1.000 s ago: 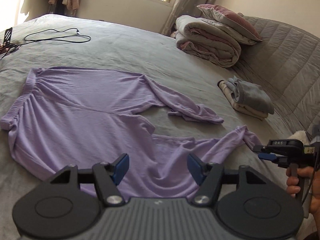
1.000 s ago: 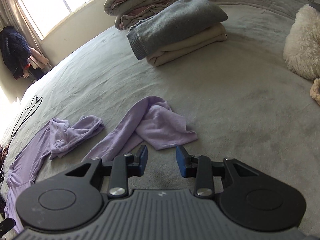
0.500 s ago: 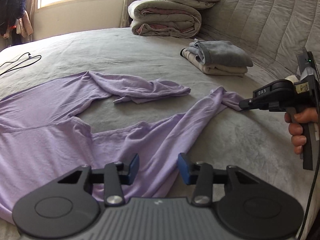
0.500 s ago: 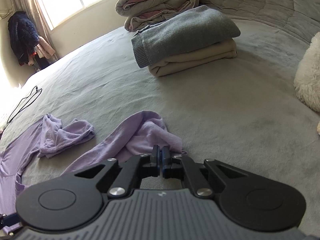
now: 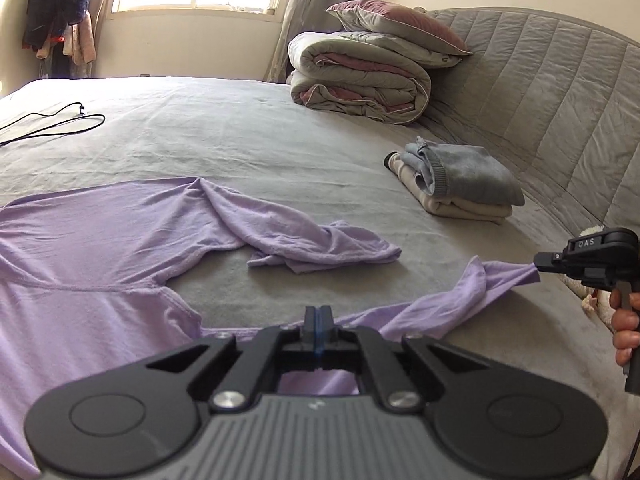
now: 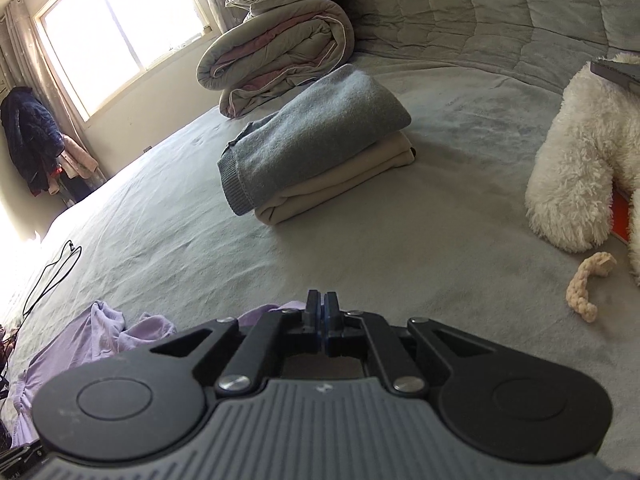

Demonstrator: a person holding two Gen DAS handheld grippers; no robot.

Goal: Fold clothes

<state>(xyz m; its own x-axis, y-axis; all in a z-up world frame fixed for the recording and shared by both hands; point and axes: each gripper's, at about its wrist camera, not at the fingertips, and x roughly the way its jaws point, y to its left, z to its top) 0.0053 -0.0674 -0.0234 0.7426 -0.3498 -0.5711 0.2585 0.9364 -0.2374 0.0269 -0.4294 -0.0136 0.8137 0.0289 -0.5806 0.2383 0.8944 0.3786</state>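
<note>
A lilac long-sleeved top (image 5: 100,248) lies spread on the grey bed (image 5: 240,140). My left gripper (image 5: 317,320) is shut on the top's near edge by the shoulder of the near sleeve. My right gripper (image 5: 538,270) is shut on the cuff of that sleeve (image 5: 480,292) and holds it pulled out to the right, a little above the bed. The far sleeve (image 5: 320,246) lies crumpled on the bed. In the right wrist view my right gripper (image 6: 322,312) is shut; lilac cloth (image 6: 100,340) shows behind its left side.
A folded grey and cream clothes stack (image 5: 460,180) sits at the right. A rolled duvet with a pillow (image 5: 360,76) lies by the quilted headboard (image 5: 560,100). A black cable (image 5: 52,124) lies far left. A white plush toy (image 6: 580,152) and a rope piece (image 6: 588,284) lie right.
My left gripper has closed on the top's near edge. My right gripper, shut on the cuff, has lifted and pulled the sleeve out to the right.
</note>
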